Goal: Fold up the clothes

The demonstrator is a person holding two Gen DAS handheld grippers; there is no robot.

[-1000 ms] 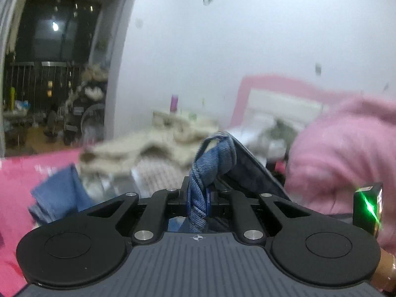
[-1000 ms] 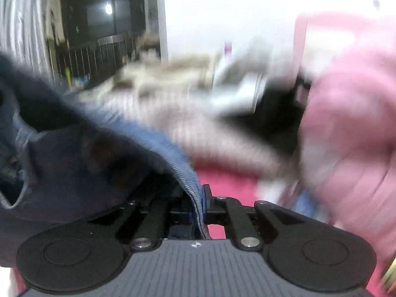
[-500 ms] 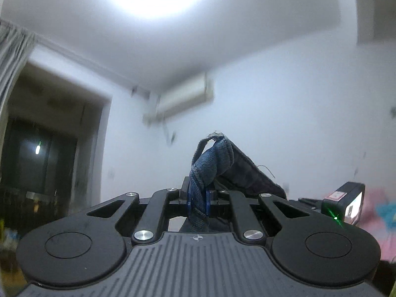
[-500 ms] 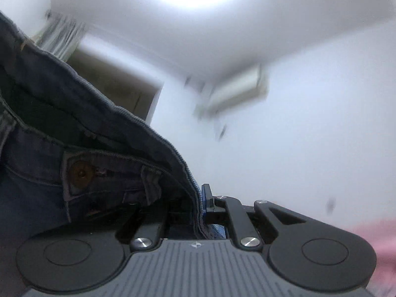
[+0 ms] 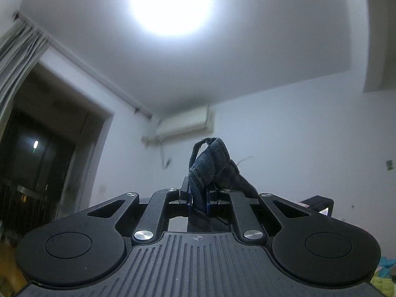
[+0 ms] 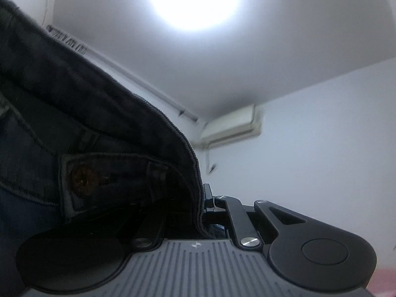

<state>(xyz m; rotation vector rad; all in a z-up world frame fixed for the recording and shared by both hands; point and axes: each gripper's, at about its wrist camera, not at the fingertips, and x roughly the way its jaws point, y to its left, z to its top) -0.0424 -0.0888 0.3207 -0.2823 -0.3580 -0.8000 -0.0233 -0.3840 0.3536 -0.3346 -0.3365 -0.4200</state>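
1. Ahead of the left gripper (image 5: 198, 195), bunched denim of the jeans (image 5: 210, 163) stands up between its fingers; above and to both sides is open air.
2. Left of the right gripper (image 6: 201, 198), the jeans' waistband (image 6: 81, 133) hangs as a curtain; its right side is free.
3. An air conditioner (image 6: 231, 127) sits far ahead on the wall.

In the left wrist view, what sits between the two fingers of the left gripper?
A bunched fold of the dark denim jeans is pinched in the left gripper, whose jaws are shut on it. The left wrist view shows this; nothing else lies between them.
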